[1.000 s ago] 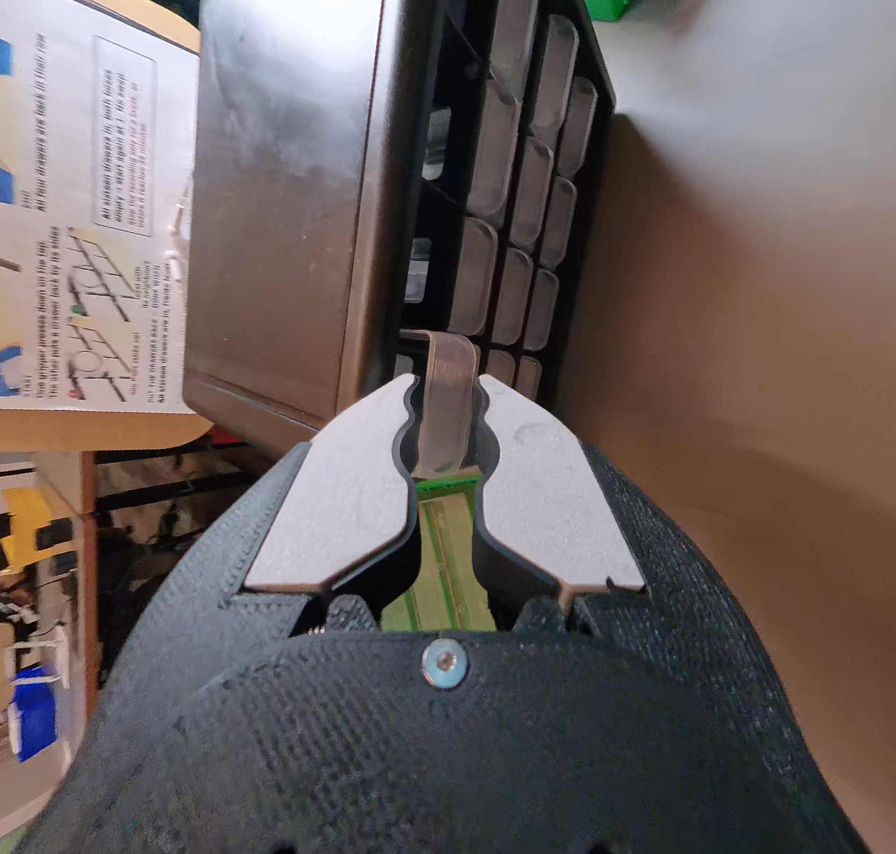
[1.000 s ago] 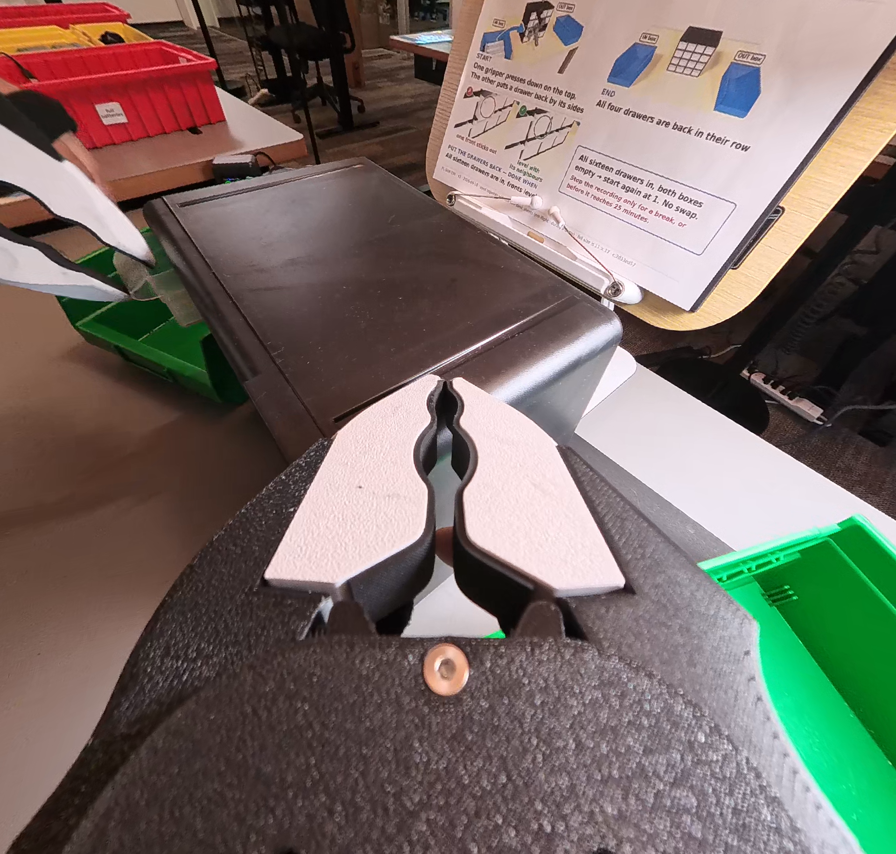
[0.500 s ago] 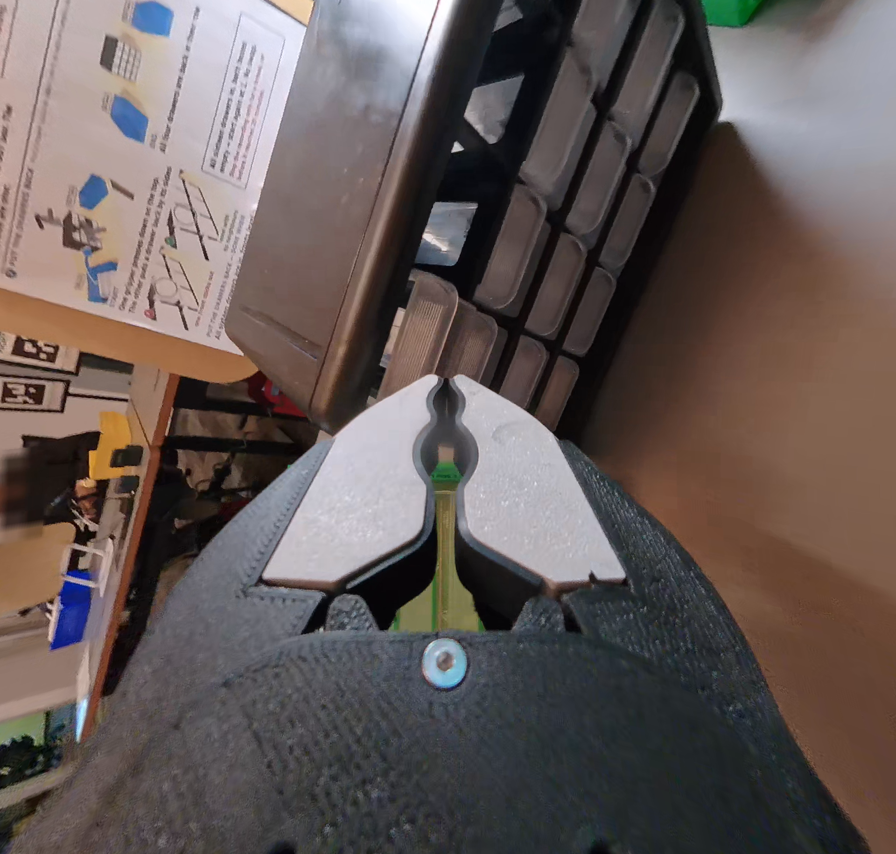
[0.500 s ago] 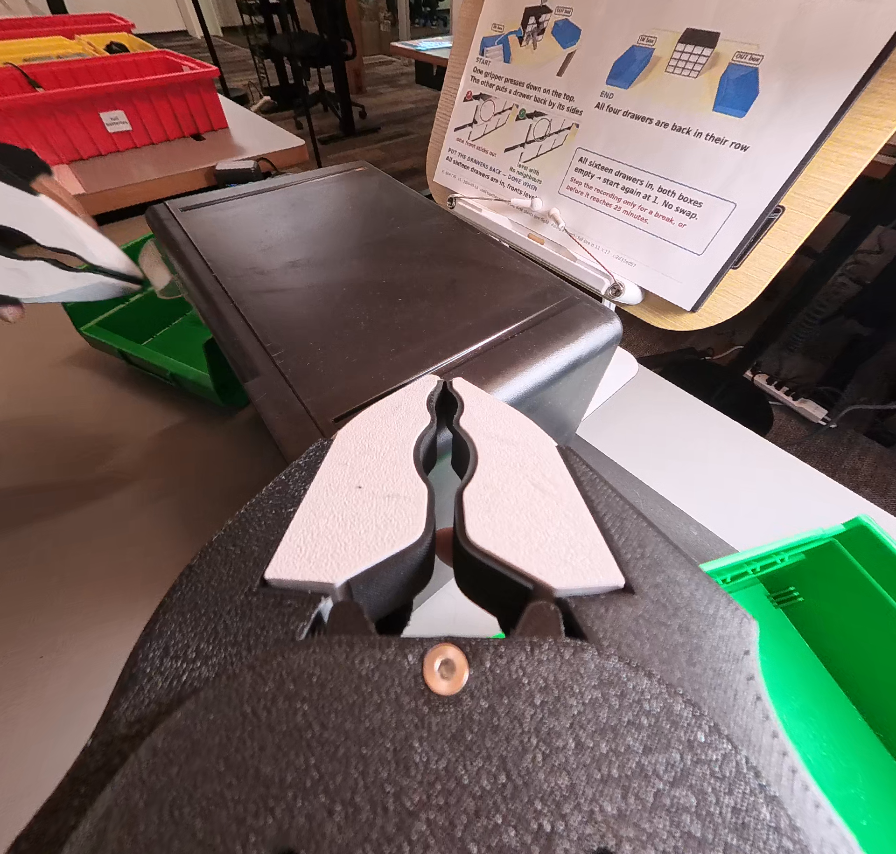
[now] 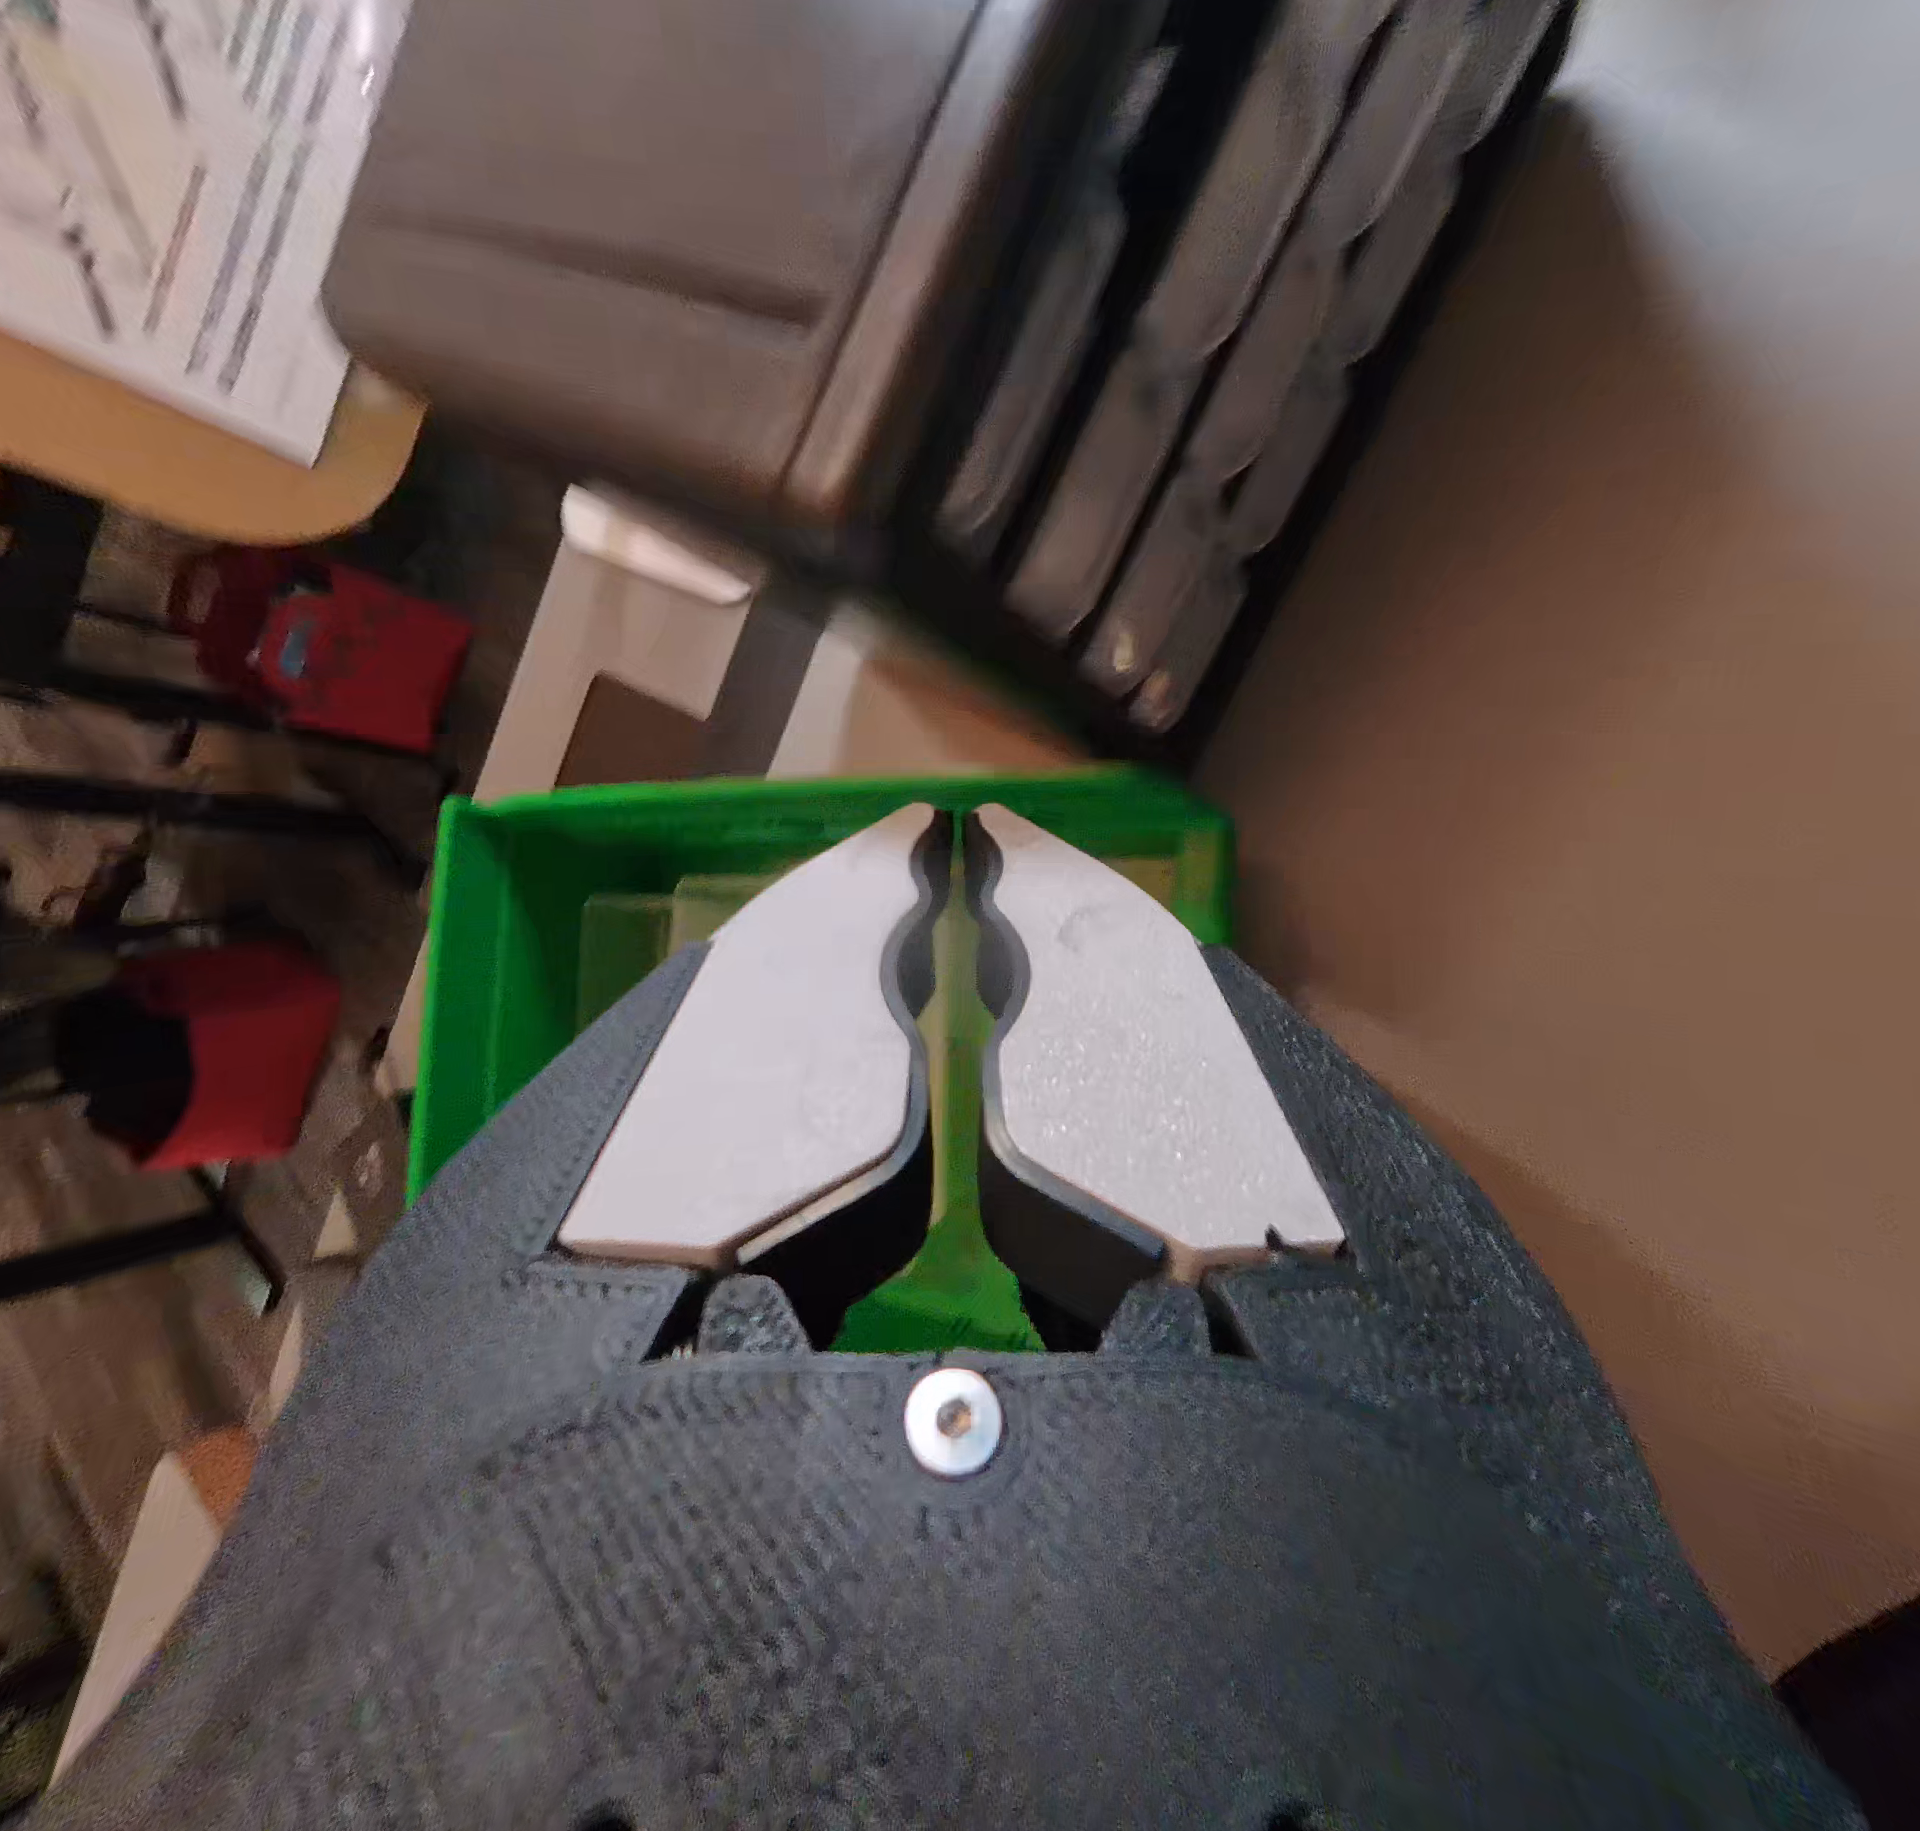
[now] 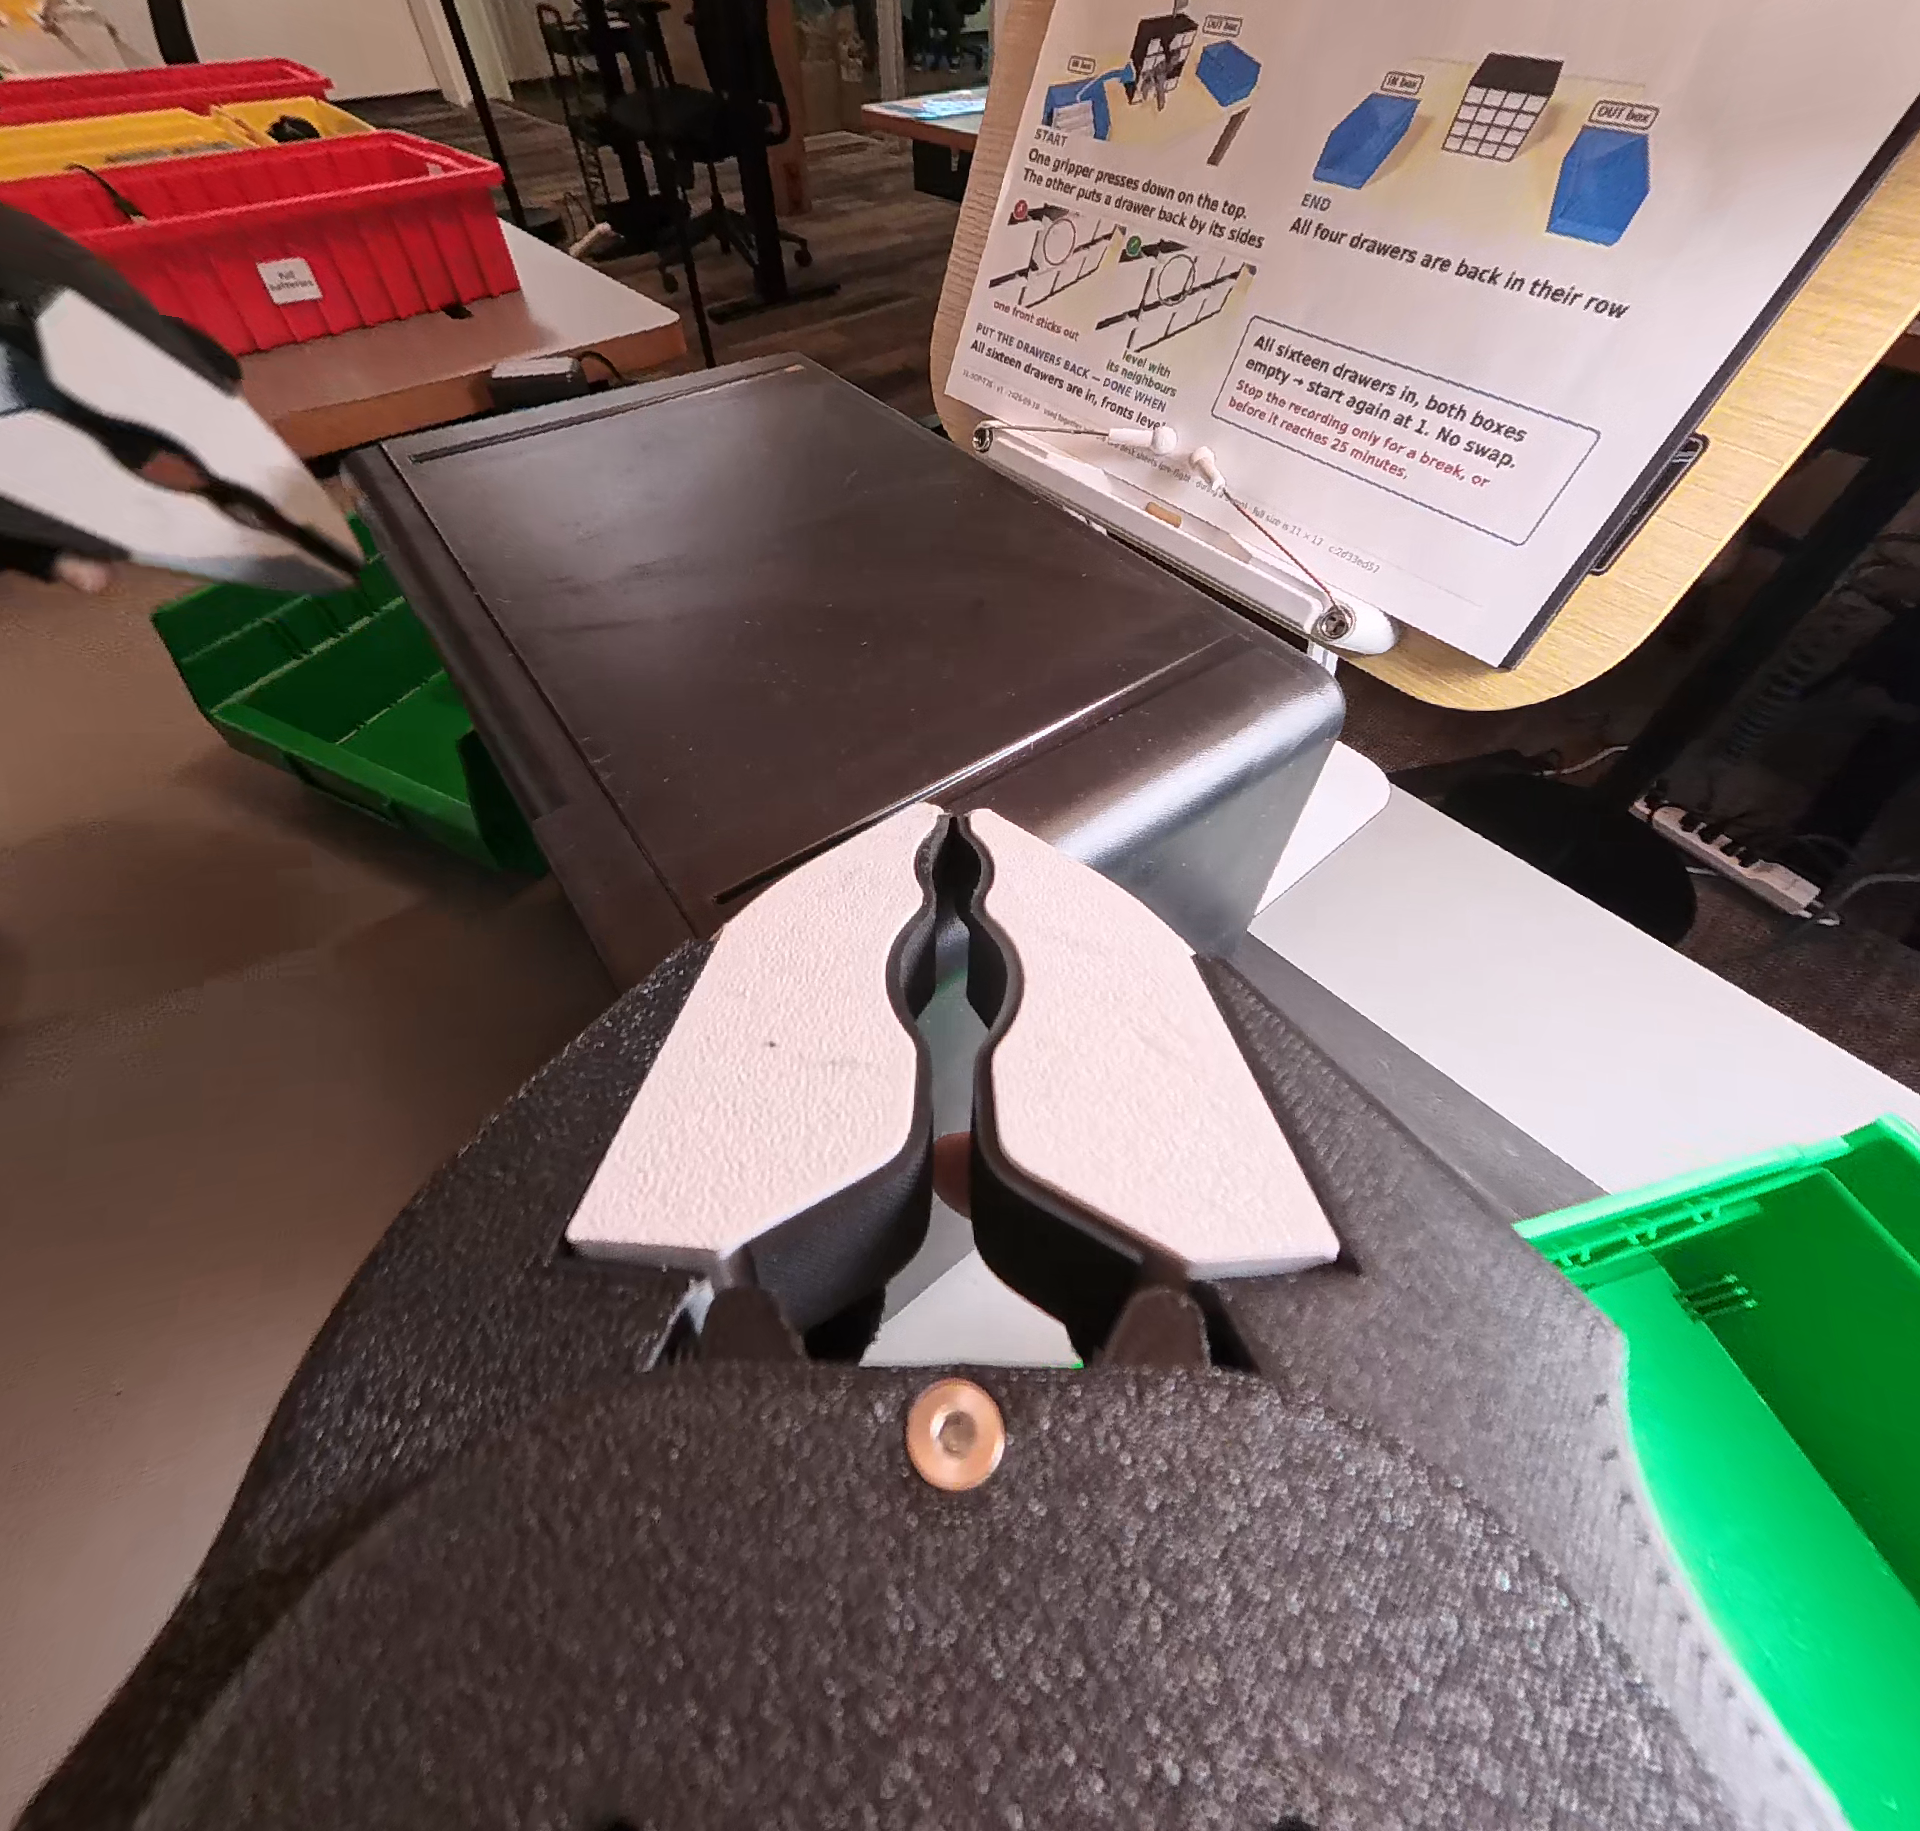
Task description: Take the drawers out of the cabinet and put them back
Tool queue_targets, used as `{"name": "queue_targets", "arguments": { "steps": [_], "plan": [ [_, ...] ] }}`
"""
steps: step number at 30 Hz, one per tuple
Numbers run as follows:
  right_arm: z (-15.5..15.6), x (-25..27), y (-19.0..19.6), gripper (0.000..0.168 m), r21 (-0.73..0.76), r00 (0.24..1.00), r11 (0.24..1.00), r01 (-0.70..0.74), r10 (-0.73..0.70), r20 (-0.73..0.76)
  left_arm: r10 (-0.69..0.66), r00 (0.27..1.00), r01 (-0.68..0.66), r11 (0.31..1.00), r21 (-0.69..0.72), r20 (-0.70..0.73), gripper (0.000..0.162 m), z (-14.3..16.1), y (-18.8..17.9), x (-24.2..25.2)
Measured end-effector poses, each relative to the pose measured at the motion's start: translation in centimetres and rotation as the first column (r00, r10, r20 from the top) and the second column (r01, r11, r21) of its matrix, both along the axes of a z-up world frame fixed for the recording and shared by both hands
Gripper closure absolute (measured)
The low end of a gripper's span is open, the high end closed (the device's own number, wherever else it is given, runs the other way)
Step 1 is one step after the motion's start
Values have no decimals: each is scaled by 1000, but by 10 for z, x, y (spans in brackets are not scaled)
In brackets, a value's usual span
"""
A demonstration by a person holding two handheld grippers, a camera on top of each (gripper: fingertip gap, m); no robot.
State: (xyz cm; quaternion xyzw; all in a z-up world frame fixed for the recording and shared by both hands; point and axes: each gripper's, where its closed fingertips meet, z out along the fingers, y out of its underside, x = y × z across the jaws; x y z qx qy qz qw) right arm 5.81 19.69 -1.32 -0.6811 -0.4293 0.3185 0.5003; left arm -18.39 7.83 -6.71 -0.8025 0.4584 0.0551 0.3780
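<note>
The dark cabinet (image 5: 644, 223) lies blurred at the top of the left wrist view, with rows of clear drawer fronts (image 5: 1195, 431) in its face. My left gripper (image 5: 956, 817) is shut and empty, above a green bin (image 5: 468, 950) that holds clear drawers (image 5: 634, 940). In the right wrist view my right gripper (image 6: 951, 825) is shut and empty at the near corner of the cabinet top (image 6: 790, 576). The left gripper (image 6: 156, 451) shows at the far left over the left green bin (image 6: 343, 701).
A second green bin (image 6: 1766, 1366) stands at the right next to the cabinet. An instruction board (image 6: 1455, 254) leans behind the cabinet. Red and yellow crates (image 6: 291, 212) sit on a far table. The tan tabletop (image 6: 260, 1002) lies in front of the cabinet.
The left gripper held a clear drawer at a cabinet slot, then shut empty in front of it, and has now swung away over the green bin. The right gripper has not moved.
</note>
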Motion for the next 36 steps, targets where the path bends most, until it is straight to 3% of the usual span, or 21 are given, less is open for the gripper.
{"name": "queue_targets", "arguments": {
  "steps": [1,7,11,14,16,19,22,29,33,36],
  "plan": [
    [0,0,0,168,-1,1000,1000,-1,1,-2,32,999,-33,999,-6,-20,159,-1,3,-16],
    [0,0,0,168,3,1000,1000,4,-4,2,156,941,-244,928,-282,-300,140,-72,-2,-119],
    [0,0,0,168,2,1000,1000,2,-2,-1,47,854,-286,873,-394,-517,132,-107,-13,-165],
    [0,0,0,168,-4,1000,1000,-5,5,-7,-55,804,-304,817,-490,-592,121,-121,-22,-177],
    [0,0,0,168,-7,1000,1000,-10,10,-11,-102,789,-303,793,-528,-606,123,-129,-23,-176],
    [0,0,0,168,-9,1000,1000,-14,14,-14,-161,717,-308,799,-516,-678,136,-132,-19,-180],
    [0,0,0,168,-10,1000,1000,-16,16,-15,-160,705,-326,792,-516,-691,137,-131,-20,-178],
    [0,0,0,168,-8,1000,1000,-17,17,-15,-199,837,-180,779,-601,-509,153,-126,-42,-132],
    [0,0,0,168,-6,1000,1000,-14,14,-14,-227,825,-123,822,-556,-518,135,-117,-39,-131],
    [0,0,0,168,-3,1000,1000,-10,10,-12,-273,714,-125,856,-501,-645,126,-116,-28,-157]
  ]
}}
